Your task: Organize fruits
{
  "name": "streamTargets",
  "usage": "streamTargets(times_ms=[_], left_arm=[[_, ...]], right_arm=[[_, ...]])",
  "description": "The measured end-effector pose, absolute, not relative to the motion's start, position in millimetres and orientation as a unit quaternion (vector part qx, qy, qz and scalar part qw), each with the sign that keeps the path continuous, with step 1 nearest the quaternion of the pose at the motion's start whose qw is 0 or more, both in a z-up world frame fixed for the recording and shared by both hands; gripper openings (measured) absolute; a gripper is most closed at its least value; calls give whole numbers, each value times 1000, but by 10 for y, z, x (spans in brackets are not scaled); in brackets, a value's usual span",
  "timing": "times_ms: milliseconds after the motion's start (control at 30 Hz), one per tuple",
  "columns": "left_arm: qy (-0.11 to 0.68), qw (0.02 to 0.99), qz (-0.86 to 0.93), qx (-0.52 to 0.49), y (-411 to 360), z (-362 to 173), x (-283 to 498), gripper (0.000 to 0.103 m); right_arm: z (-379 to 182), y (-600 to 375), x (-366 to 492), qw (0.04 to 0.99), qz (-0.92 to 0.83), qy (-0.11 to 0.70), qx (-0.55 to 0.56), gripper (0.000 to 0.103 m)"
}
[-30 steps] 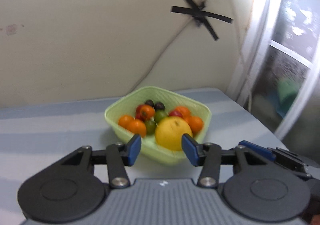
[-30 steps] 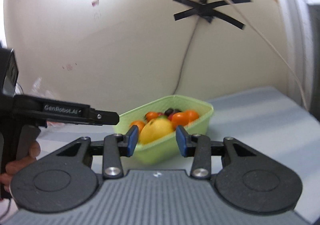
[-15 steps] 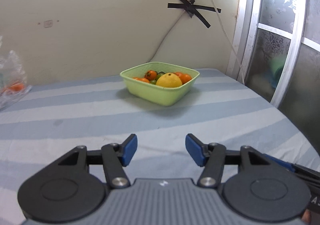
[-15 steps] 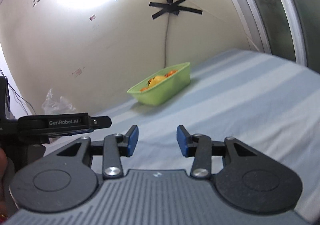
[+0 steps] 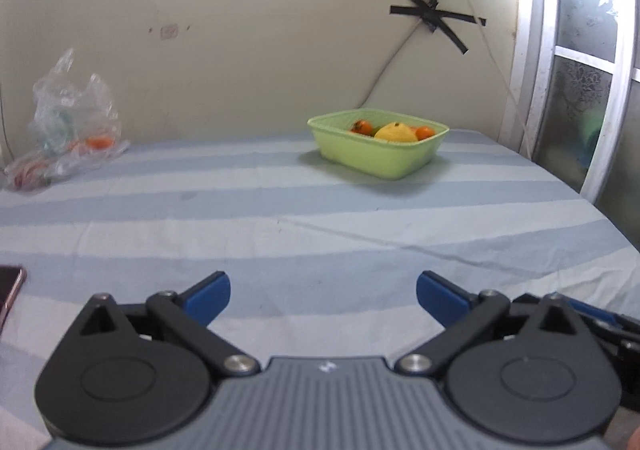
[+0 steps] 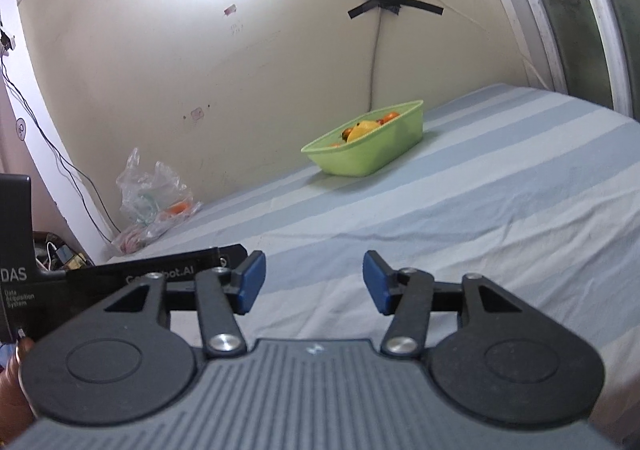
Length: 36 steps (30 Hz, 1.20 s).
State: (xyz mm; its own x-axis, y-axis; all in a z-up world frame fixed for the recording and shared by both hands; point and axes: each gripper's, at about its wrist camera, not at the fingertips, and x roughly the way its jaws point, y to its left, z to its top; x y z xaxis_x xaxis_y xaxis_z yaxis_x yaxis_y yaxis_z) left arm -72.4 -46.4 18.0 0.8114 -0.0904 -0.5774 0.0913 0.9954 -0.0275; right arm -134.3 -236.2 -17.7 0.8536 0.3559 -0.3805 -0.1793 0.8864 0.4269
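**Fruit gathered in a green basket at the far wall**

A light-green, rectangular plastic basket (image 5: 380, 157) with a ribbed rim sat upright on the blue-and-white striped cloth, close to the cream wall and well away from the near edge. Inside it lay a large yellow citrus fruit (image 5: 395, 132), rounded and standing above the rim, with small orange fruits (image 5: 424, 132) just beside it on both sides and a hint of a green one behind. From the right wrist view the basket (image 6: 372, 153) appeared end-on, the fruits mostly hidden by its wall.
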Motion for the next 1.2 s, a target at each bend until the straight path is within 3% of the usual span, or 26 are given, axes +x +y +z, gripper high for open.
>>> streamTargets(times_ms=[633, 1200], left_arm=[[329, 943, 1, 50, -527, 75, -703, 103], [362, 930, 36, 50, -494, -30, -459, 103]], right_arm=[[-270, -2411, -1260, 942, 135, 240, 193, 65], [-384, -2554, -1093, 935, 122, 253, 219, 65]])
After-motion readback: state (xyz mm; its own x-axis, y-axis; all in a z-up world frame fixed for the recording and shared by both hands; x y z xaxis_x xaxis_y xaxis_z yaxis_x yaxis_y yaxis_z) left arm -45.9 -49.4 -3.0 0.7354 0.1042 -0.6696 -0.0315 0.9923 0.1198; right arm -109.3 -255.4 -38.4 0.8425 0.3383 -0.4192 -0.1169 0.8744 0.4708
